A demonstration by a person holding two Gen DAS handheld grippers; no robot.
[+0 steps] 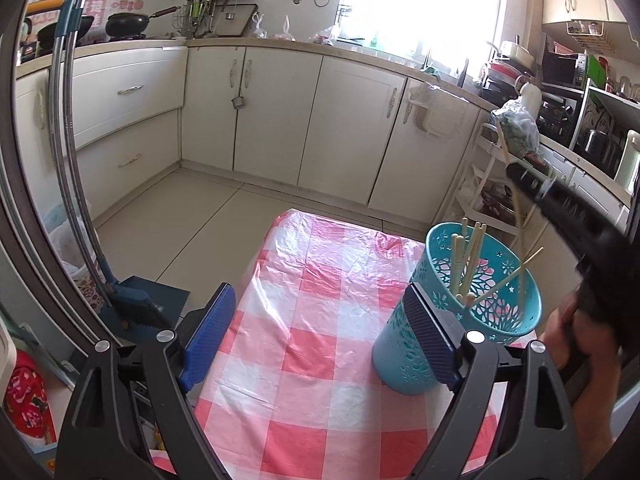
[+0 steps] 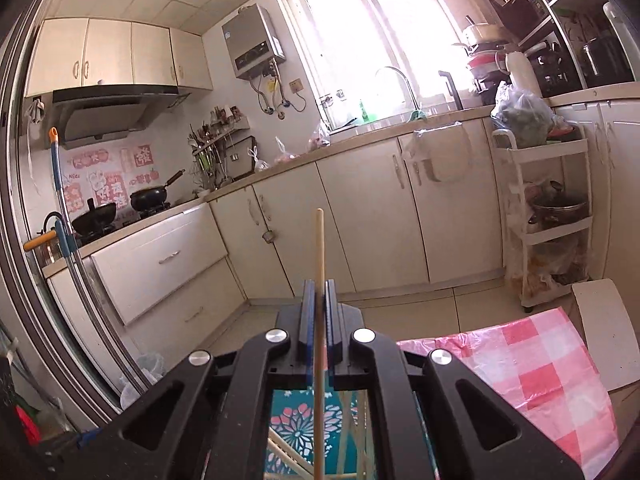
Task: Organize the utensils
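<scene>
My right gripper (image 2: 319, 316) is clamped on one chopstick (image 2: 319, 248) above the blue holder (image 1: 460, 320) at the table's (image 1: 304, 360) right edge, left gripper (image 1: 320, 328) spread empty; a skewed drop could strike its rim.

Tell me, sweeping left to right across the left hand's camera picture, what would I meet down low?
Blue dustpan → left gripper, open → checked tablecloth → turquoise basket of chopsticks → the person's hand.
</scene>
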